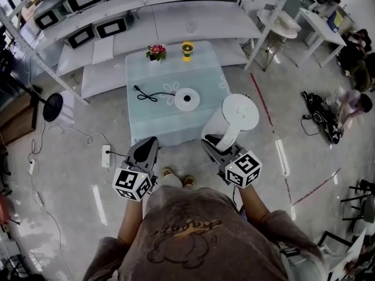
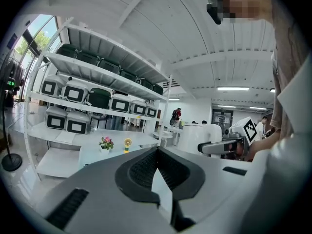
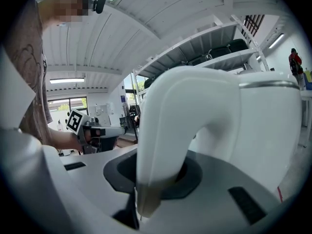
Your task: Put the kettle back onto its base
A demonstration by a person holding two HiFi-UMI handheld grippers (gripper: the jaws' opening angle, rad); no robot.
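Note:
In the head view a white kettle (image 1: 237, 119) hangs over the near right corner of the glass-topped table (image 1: 176, 127). My right gripper (image 1: 212, 143) is shut on its curved handle (image 3: 163, 130), and the kettle body (image 3: 263, 130) fills the right gripper view. The round white base (image 1: 187, 99) with a dark centre lies mid-table, its black cord (image 1: 149, 94) trailing left; it is to the left of and beyond the kettle. My left gripper (image 1: 151, 140) is shut on nothing at the table's near edge, and its pads (image 2: 146, 167) meet at the tip.
A flower pot (image 1: 156, 52) and a small yellow object (image 1: 187, 49) stand at the table's far edge. White shelves (image 1: 176, 22) with several boxy appliances run behind. A power strip (image 1: 106, 156) and a floor fan (image 1: 53, 106) are on the left, a seated person (image 1: 354, 104) at the right.

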